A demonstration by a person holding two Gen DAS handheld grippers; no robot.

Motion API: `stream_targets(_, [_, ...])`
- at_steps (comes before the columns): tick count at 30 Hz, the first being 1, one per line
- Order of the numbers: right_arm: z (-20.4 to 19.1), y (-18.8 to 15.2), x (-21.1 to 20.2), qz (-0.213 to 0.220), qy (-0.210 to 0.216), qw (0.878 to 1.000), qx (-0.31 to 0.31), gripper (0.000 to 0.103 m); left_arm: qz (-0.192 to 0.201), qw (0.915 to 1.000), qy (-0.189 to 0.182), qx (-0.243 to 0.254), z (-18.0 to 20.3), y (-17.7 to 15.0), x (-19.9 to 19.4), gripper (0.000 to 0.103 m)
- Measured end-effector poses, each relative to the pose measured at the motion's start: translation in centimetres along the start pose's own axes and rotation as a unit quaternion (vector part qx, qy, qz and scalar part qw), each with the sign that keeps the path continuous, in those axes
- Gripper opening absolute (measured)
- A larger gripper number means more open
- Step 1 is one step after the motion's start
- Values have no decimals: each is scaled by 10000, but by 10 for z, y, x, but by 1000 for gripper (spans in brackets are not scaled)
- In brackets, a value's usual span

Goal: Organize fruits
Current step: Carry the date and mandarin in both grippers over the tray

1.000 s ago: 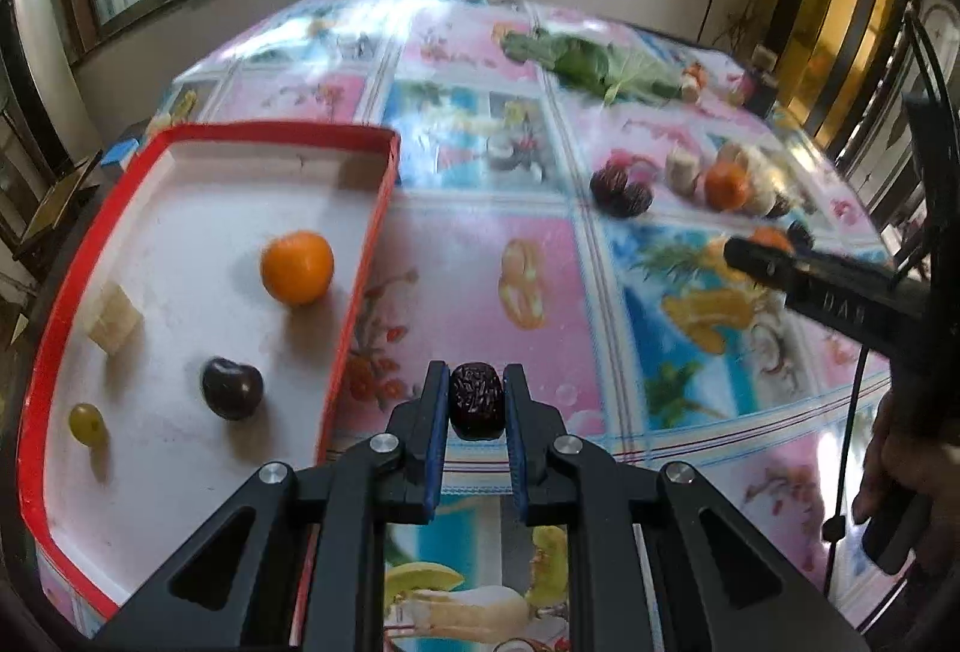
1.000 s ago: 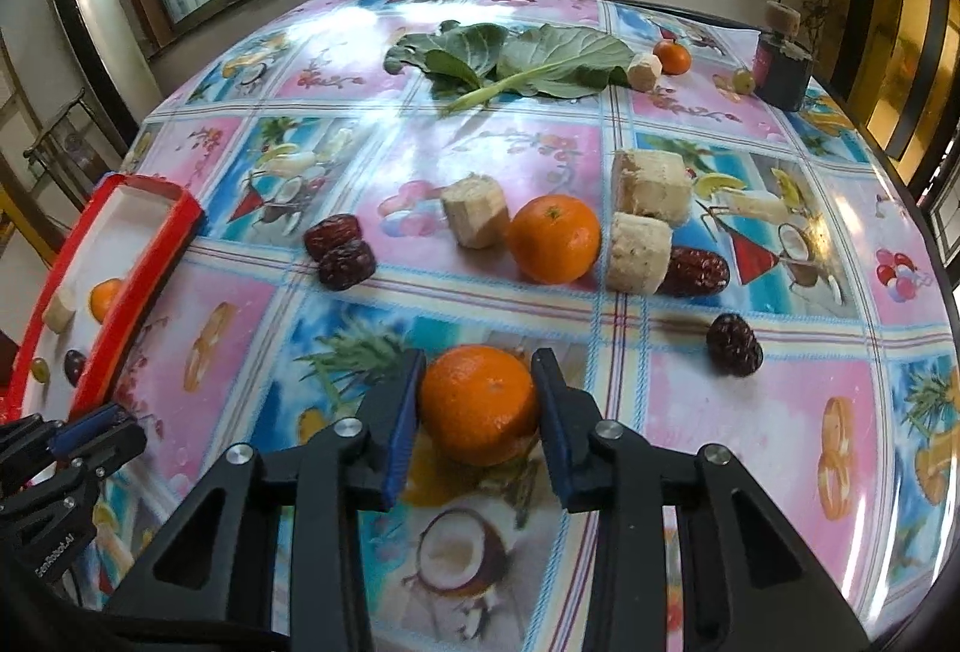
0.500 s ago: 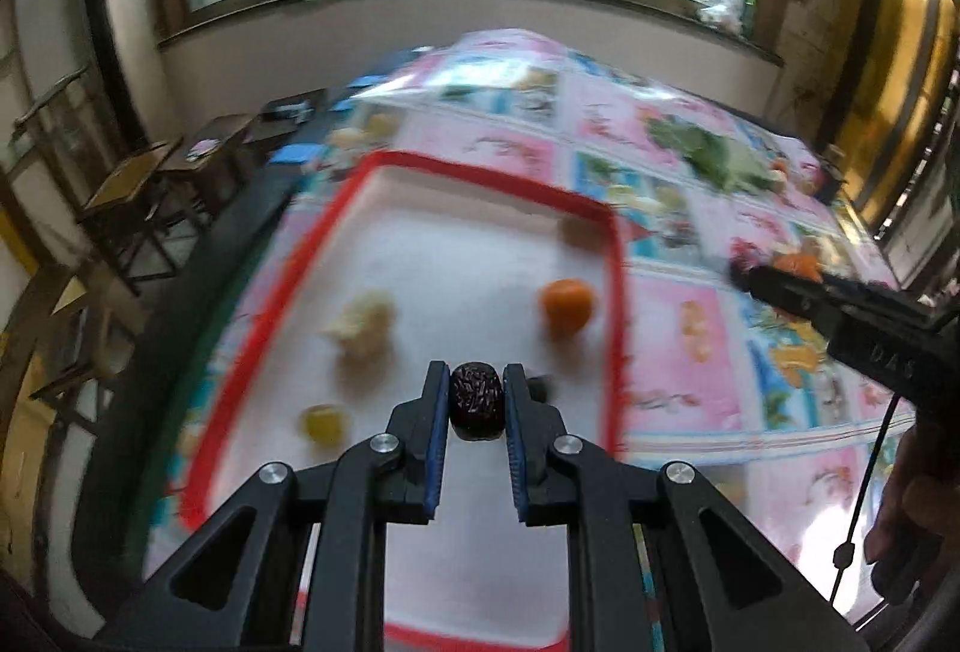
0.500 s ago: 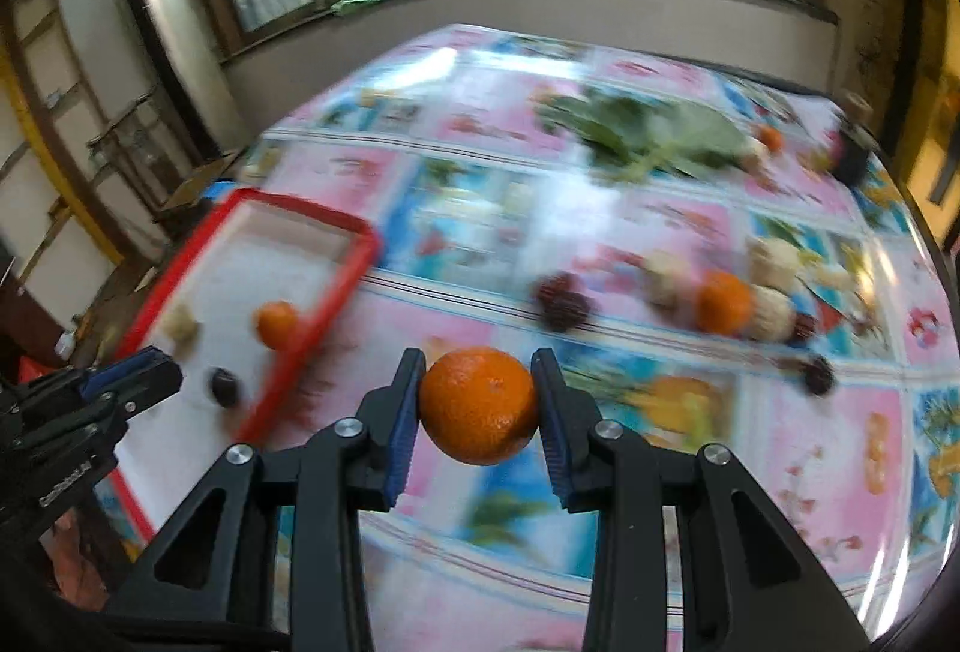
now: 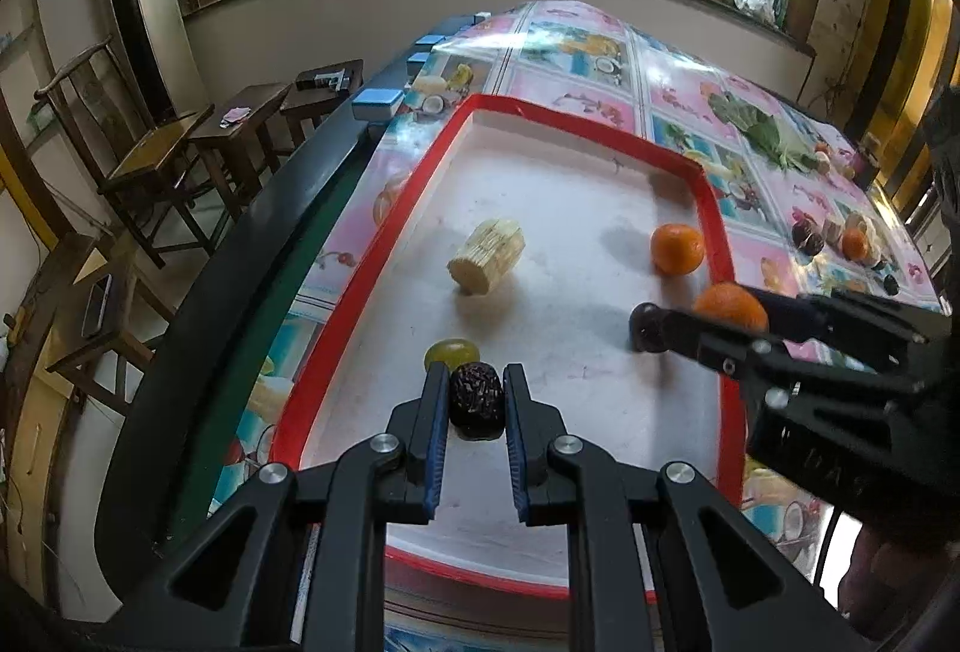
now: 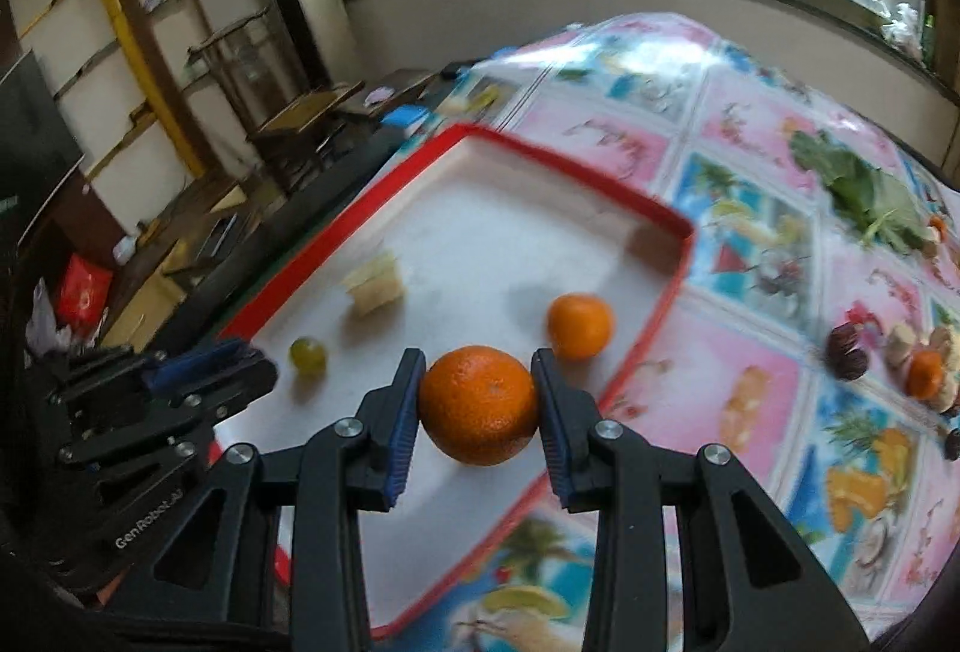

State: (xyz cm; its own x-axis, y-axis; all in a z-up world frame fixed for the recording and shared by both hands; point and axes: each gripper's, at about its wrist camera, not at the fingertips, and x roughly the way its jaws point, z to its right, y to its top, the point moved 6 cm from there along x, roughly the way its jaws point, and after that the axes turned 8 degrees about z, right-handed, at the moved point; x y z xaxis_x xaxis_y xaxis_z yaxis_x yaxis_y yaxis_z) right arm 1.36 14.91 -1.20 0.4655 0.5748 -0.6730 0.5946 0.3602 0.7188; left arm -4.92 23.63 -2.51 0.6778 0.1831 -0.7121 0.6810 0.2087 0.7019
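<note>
Left gripper (image 5: 475, 406): closed on a dark date (image 5: 476, 399), low over the near-left part of the red tray (image 5: 717, 226), just near of a green grape (image 5: 451, 352).
Right gripper (image 6: 477, 403): holds an orange (image 6: 478, 403), above the near-right part of the tray.
Key relation: the tray floor lies directly under both fruits; a second orange (image 6: 579, 325) lies just far-right of the held one.
Next, in my judgement: lower, then release.

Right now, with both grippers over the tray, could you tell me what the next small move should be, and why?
Probably lower the left gripper slightly and open it: its dried date hangs over bare tray floor in the red-rimmed tray, beside the green grape. The right gripper holds its orange over the tray too.
</note>
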Motion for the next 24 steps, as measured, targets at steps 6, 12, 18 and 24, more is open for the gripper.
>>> stream_targets(6, [-6,-19,15,-245,-83,9997,-36,38,-105,9999,40,21,-4,-6,10,16])
stream_targets(12, [-9,-28,17,-331,-238,9991,-131,38,-181,9998,91,78,-4,-10,16,16])
stream_targets(18, [-9,-35,24,-419,-374,9983,-171,38,-271,9994,198,39,-8,-16,22,16])
stream_targets(24, [-8,-41,30,-508,-481,9974,-198,39,-314,9992,247,22,-9,-17,25,17])
